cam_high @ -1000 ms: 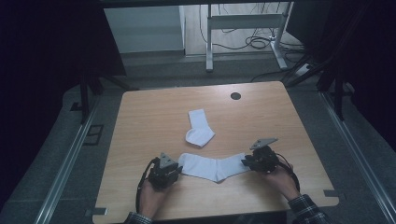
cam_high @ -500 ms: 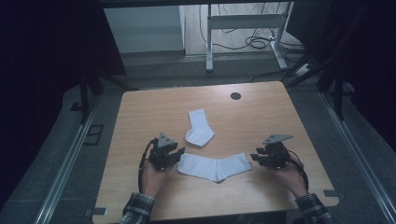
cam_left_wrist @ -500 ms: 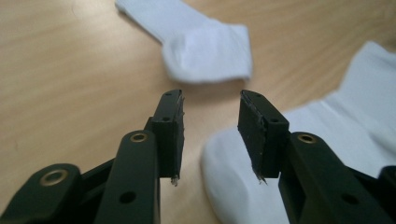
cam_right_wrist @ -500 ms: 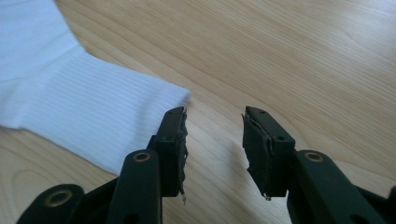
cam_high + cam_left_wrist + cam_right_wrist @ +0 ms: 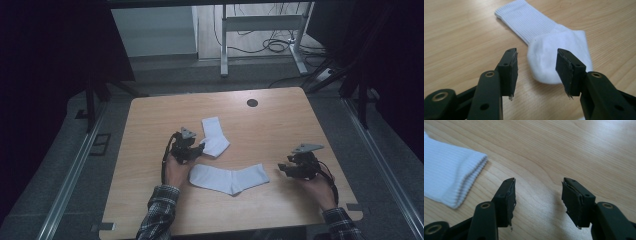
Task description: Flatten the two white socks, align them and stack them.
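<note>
**Both grippers open, two white socks on the desk**

Your left gripper (image 5: 199, 148) sits near the middle of the wooden desk (image 5: 150, 115), jaws spread and empty. Its own view puts the folded white sock (image 5: 556, 55) just past the fingertips, the rounded end between the jaws' line and the ribbed cuff running off toward 11 o'clock. In the high view that sock (image 5: 216, 137) lies at 2 o'clock from the left gripper, touching or nearly so.

The flat white sock (image 5: 230, 178) lies stretched out toward the near edge, between your hands. Your right gripper (image 5: 283, 167), jaws apart and holding nothing, hovers at 3 o'clock from it, near but apart; its ribbed cuff (image 5: 451, 180) shows at 10 o'clock in the right gripper view.
</note>
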`<state>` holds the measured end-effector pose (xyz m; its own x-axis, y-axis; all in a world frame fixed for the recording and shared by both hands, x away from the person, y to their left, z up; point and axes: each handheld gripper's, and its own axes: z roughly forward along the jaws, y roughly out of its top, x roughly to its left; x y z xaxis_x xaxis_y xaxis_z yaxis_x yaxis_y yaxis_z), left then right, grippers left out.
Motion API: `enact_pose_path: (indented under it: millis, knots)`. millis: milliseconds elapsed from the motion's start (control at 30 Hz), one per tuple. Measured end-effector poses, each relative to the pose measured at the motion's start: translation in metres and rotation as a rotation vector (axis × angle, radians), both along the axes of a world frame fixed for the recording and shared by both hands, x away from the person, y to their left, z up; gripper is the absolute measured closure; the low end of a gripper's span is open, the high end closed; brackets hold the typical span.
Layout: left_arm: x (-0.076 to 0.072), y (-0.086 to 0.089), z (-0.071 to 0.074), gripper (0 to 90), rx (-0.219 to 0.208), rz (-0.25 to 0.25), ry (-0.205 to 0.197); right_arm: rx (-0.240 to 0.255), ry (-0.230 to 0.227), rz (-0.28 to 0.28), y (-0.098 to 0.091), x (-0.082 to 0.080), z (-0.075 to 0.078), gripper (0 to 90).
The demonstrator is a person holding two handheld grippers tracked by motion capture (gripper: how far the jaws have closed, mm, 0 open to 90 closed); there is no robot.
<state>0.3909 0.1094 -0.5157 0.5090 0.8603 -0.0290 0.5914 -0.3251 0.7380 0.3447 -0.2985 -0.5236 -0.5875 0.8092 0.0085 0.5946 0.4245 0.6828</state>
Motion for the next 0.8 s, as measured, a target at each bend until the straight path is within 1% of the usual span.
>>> enact_pose_path:
  millis: [67,133,167,200,233,267,300,333,367,433,467,533,567,733,767,800]
  knots:
    - [0.004,-0.003,-0.006,51.1,0.038,0.006,0.006,-0.002,0.005,-0.003,-0.002,0.001,-0.003,41.7]
    - [0.007,-0.004,-0.01,50.9,0.06,0.019,0.016,-0.016,0.013,0.0,-0.002,0.002,-0.006,39.9]
    - [0.007,-0.004,-0.01,50.9,0.06,0.019,0.016,-0.016,0.013,0.0,-0.002,0.002,-0.006,39.9]
    - [0.01,-0.003,-0.013,53.1,0.054,0.028,0.034,-0.014,0.007,0.004,-0.002,0.002,-0.007,39.3]
    - [0.01,-0.003,-0.013,56.1,0.054,0.028,0.034,-0.014,0.007,0.004,-0.002,0.002,-0.007,39.3]
    - [0.011,-0.002,-0.016,60.6,0.034,0.024,0.05,-0.012,0.007,0.006,-0.002,0.002,-0.007,38.4]
    - [0.012,-0.001,-0.017,65.3,0.019,0.009,0.069,-0.011,0.005,0.007,-0.002,0.002,-0.008,37.7]
    - [0.012,-0.001,-0.017,71.1,0.019,0.009,0.069,-0.007,0.003,0.008,-0.002,0.001,-0.008,37.1]
    - [0.012,-0.002,-0.017,76.0,0.016,-0.01,0.088,-0.005,0.001,0.008,-0.002,0.001,-0.008,36.8]
    - [0.01,-0.004,-0.015,83.9,0.001,-0.028,0.087,-0.002,-0.002,0.008,-0.002,0.001,-0.009,36.3]
    - [0.01,-0.004,-0.015,85.3,0.001,-0.028,0.087,0.0,-0.005,0.008,-0.002,0.001,-0.009,36.0]
    - [0.009,-0.008,-0.009,86.0,-0.014,-0.045,0.071,0.001,-0.007,0.008,-0.003,0.001,-0.009,35.8]
    - [0.007,-0.012,0.0,86.2,-0.036,-0.067,0.055,0.002,-0.008,0.008,-0.003,0.001,-0.01,35.6]
    - [0.003,-0.03,0.029,86.4,-0.075,-0.124,-0.008,0.004,-0.012,0.011,-0.003,0.0,-0.01,34.6]
    - [0.003,-0.03,0.029,86.5,-0.075,-0.124,-0.008,0.007,-0.013,0.011,-0.003,0.0,-0.01,34.5]
    - [0.002,-0.04,0.043,86.5,-0.091,-0.142,-0.036,0.01,-0.014,0.009,-0.002,0.0,-0.011,34.4]
